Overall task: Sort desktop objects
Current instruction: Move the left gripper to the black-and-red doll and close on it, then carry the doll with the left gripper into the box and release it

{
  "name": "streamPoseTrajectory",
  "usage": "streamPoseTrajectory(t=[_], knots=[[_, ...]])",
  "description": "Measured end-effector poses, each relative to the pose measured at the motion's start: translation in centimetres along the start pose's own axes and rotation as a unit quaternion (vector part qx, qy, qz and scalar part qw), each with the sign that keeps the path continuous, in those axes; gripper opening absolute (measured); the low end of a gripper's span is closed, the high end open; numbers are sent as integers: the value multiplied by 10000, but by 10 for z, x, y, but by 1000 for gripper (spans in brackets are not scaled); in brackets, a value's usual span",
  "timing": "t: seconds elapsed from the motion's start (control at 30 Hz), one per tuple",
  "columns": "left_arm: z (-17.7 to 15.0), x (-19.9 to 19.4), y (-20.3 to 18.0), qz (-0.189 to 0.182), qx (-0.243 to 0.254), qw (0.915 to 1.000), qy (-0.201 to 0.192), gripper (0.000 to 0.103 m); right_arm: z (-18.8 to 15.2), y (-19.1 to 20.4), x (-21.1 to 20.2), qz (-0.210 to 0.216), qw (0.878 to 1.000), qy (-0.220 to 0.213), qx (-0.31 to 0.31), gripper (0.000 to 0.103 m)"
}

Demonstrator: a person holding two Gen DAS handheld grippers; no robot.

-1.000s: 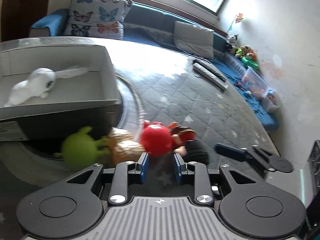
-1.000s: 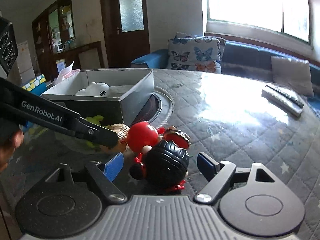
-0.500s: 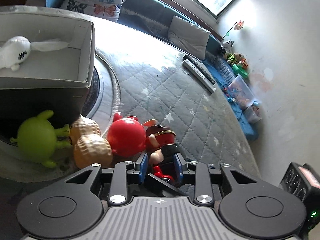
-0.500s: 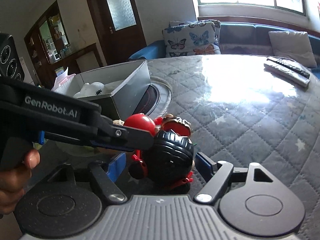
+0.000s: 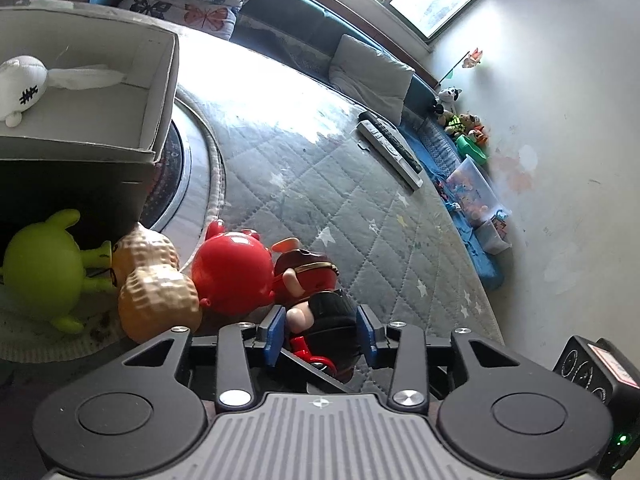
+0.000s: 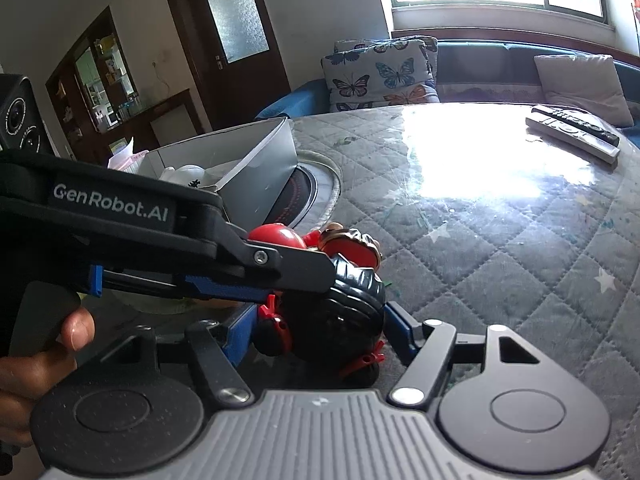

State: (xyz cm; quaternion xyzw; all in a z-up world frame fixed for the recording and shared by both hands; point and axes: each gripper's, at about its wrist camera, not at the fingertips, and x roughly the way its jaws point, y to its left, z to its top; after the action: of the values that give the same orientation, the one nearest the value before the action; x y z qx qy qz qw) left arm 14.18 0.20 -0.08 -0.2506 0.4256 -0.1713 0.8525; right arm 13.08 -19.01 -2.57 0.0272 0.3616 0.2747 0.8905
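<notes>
Between the left gripper [image 5: 322,332] pads, low centre of frame, a black-haired doll [image 5: 332,316] is lying on the quilted table [image 5: 360,216], jaws just opening wide around it; the right gripper [image 6: 318,334] is closing, flanking the same doll; red figure [image 5: 232,272], peanut toy [image 5: 156,300], green alien [image 5: 44,264] sitting leftward; grey box [image 5: 160,92] upper left.

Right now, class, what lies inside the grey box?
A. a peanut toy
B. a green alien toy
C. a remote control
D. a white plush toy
D: the white plush toy lies inside the grey box; the green alien and peanut sit outside it on the table, the remote far off.
</notes>
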Motion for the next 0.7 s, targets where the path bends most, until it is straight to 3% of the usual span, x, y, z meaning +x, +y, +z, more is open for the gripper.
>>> streamPoseTrajectory(t=[0.33, 0.7], knots=[[-11, -11, -10, -23, 270, 9994, -191, 42, -1, 10, -11, -125, 9999, -63, -42, 69], [11, -81, -6, 195, 496, 9896, -1335, 42, 47, 58, -19, 198, 9952, -627, -723, 69]])
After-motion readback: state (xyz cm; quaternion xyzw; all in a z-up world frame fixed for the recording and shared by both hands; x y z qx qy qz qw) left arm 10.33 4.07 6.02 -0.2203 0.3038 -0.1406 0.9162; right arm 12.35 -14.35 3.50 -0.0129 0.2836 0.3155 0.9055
